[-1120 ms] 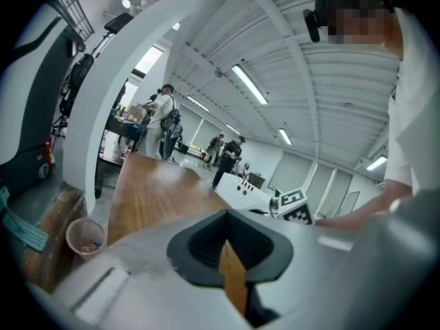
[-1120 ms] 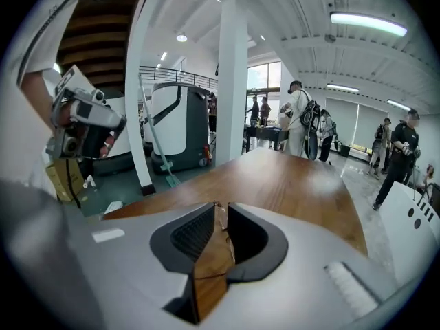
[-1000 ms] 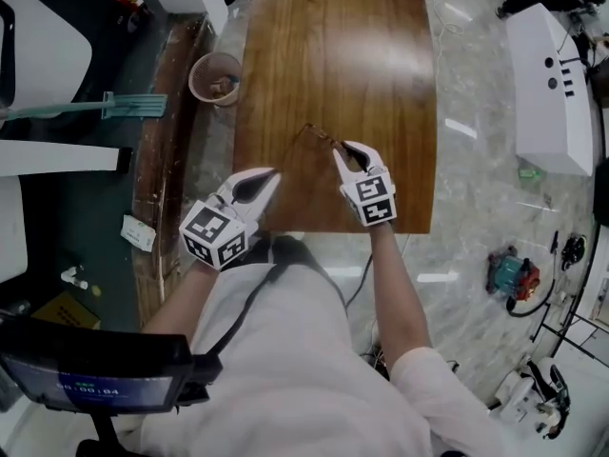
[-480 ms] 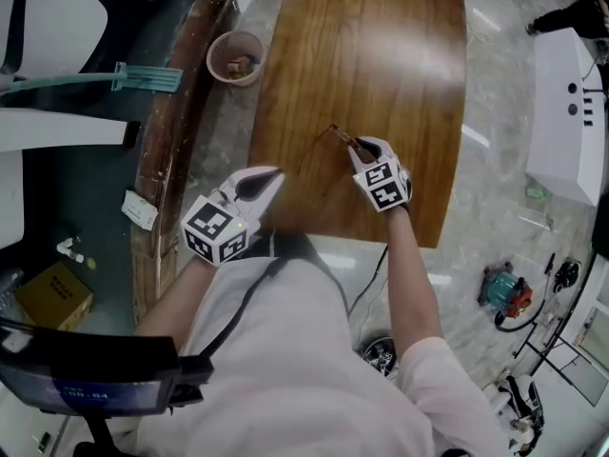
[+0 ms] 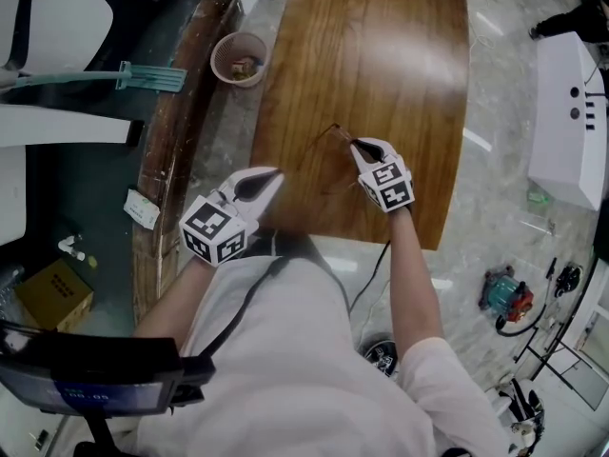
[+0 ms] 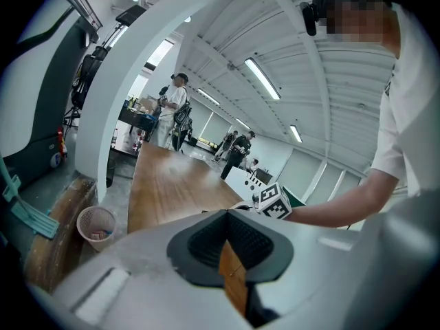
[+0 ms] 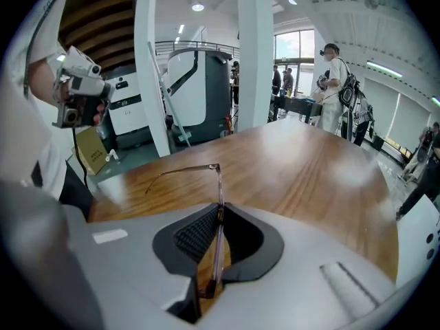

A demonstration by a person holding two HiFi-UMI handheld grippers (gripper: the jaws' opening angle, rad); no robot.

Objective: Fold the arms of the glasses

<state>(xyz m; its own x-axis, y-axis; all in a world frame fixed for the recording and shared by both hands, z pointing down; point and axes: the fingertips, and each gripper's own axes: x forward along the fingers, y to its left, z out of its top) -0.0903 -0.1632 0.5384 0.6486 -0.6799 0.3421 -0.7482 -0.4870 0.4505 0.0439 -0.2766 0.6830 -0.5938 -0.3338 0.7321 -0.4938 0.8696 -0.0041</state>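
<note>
Two grippers showed in the head view. The right gripper (image 5: 363,146) had come down onto the glasses (image 5: 335,129) in the middle of the table (image 5: 381,46). The left gripper (image 5: 273,174) waited by the table's near edge.

In the left gripper view, its jaws were together and held nothing.

In the right gripper view, the jaws were closing on the front of the glasses, with one arm still sticking out over the table. Folding could probably start now.

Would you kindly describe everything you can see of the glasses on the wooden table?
The glasses are thin-rimmed, with a translucent brownish front and a slim arm that stands unfolded, reaching sideways from the far hinge. They stand on the table, near the person's edge. The front runs edge-on between the right gripper's closing jaws, which pinch it. The second arm cannot be made out.
</note>
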